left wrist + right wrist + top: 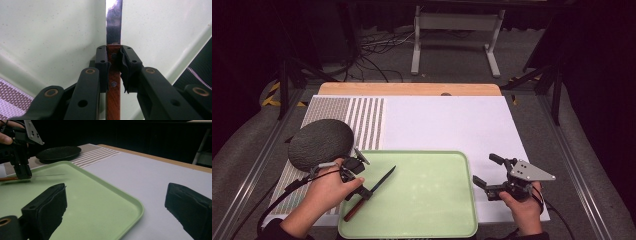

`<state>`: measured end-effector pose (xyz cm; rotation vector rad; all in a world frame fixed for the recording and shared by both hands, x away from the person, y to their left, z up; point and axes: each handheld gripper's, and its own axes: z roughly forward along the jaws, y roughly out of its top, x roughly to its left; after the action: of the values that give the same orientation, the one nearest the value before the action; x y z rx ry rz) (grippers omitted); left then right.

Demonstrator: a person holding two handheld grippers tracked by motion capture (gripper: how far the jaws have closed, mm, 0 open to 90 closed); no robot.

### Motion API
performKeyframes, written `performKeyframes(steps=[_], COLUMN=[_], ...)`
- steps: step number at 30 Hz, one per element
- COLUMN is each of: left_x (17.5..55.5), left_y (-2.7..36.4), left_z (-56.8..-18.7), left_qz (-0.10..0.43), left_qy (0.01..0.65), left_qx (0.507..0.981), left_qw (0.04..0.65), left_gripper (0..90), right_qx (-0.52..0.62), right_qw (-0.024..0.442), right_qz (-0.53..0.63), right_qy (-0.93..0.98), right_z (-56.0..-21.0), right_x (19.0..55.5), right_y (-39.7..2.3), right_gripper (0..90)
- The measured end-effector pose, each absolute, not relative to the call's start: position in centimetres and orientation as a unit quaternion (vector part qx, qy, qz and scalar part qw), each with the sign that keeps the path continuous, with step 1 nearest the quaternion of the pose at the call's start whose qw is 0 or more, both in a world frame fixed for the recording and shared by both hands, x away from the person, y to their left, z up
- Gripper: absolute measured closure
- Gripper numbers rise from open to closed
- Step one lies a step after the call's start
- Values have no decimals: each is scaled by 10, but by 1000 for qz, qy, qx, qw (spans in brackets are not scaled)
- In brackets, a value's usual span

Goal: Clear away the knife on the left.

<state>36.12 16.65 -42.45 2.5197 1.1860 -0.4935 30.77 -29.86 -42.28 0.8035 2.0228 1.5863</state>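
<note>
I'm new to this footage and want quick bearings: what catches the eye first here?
The left hand-held gripper is shut on a knife by its wooden handle, the blade lying over the green tray. A dark round plate sits on the striped mat at the tray's left, and the right hand-held gripper is open beside the tray's right edge.

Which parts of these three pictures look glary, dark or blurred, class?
High view: the white mat is bright, the room behind it dark. Left gripper view: the knife blade shows glare near its top, and the left claw is sharp. Right gripper view: the right claw is soft and dark, and the tray evenly lit.
</note>
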Motion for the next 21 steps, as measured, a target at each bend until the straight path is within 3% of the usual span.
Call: performKeyframes(steps=[21], left_x=[365], left_y=[166], left_z=[-429], left_qz=[-139], left_qy=[426], left_qx=[883], left_qw=[142], left_gripper=[766], right_qx=[291], right_qw=[222], right_qz=[573], right_qy=[733], right_z=[-423], right_x=[308], right_y=[-298], right_gripper=[50])
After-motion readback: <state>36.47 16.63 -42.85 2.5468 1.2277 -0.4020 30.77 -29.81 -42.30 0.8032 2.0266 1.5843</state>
